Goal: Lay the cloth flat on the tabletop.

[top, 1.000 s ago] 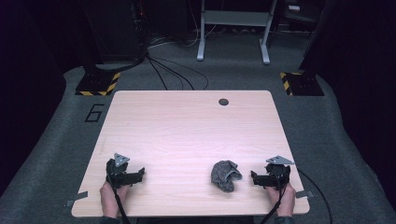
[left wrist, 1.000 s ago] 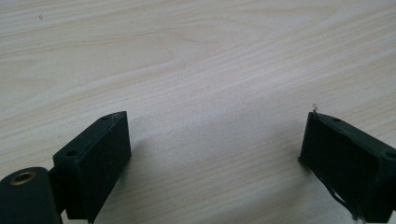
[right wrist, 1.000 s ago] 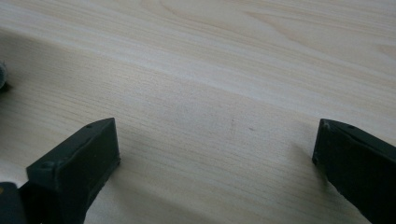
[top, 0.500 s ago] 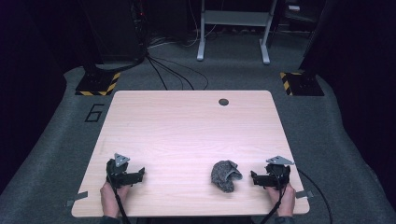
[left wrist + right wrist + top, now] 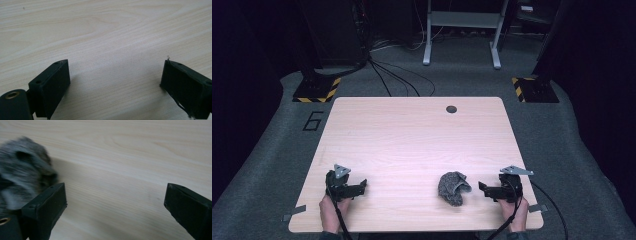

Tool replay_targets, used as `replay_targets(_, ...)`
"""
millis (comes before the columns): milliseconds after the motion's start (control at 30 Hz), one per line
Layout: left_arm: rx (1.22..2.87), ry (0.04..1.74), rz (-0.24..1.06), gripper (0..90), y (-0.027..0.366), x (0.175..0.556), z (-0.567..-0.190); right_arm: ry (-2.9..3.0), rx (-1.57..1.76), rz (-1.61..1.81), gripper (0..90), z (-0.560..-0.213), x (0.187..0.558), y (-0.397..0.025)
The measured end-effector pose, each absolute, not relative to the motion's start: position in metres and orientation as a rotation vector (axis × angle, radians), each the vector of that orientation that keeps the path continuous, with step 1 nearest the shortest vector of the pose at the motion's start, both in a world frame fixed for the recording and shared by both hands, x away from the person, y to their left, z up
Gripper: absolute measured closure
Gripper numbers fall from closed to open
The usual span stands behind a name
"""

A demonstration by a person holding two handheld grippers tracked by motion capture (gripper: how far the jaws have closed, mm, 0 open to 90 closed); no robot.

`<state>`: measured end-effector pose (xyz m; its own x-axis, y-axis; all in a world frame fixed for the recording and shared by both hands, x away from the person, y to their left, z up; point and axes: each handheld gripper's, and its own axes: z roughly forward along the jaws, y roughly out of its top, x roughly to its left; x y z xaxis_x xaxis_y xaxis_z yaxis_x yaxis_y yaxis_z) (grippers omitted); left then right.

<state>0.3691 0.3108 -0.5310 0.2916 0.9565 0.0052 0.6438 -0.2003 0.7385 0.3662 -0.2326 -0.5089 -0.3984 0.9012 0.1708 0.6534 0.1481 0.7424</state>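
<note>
- High view: your right gripper (image 5: 484, 188) rests on the table (image 5: 412, 140) near its front edge, just beside a crumpled grey knitted cloth (image 5: 452, 187) that lies to its left, close but apart as far as you can tell.
- Right gripper view: the jaws stand spread wide with bare wood between them. The cloth (image 5: 22, 175) sits off to the side behind one jaw, blurred, not between the pair.
- Left gripper view: your left gripper (image 5: 115, 80) is also spread wide over bare tabletop, well apart from the cloth and pinching nothing.
- Risk: if you close now, the jaws likely meet on air, because the cloth is outside the gap.
- Risk: sliding sideways with one jaw leading may shove the soft bundle along the smooth wood instead of catching it.
- Risk: a shallow pinch on one loose fold could let the rest unroll and slip free as you lift.
</note>
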Motion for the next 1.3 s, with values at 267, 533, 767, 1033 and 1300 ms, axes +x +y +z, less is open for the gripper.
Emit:
replay_targets(267, 1.932, 1.423, 0.633, 8.3, 0.311, 0.369, -0.531, 2.222, 1.37, 1.24, 11.0, -0.479, 0.351, -0.204)
replay_targets(533, 1.937, 1.406, 0.628, 8.7, 0.314, 0.37, -0.531, 2.365, 1.271, 1.184, 15.8, -0.48, 0.353, -0.172)
replay_targets(767, 1.888, 1.39, 0.536, 0.2, 0.321, 0.366, -0.529, 2.421, 1.226, 1.16, 16.1, -0.483, 0.357, -0.15)
replay_targets(1033, 1.897, 1.348, 0.53, 4.3, 0.316, 0.359, -0.527, 2.442, 1.219, 1.096, 38.7, -0.49, 0.36, -0.132)
replay_targets(1300, 1.897, 1.302, 0.539, 7.2, 0.304, 0.35, -0.521, 2.419, 1.208, 1.088, 73.4, -0.493, 0.357, -0.125)
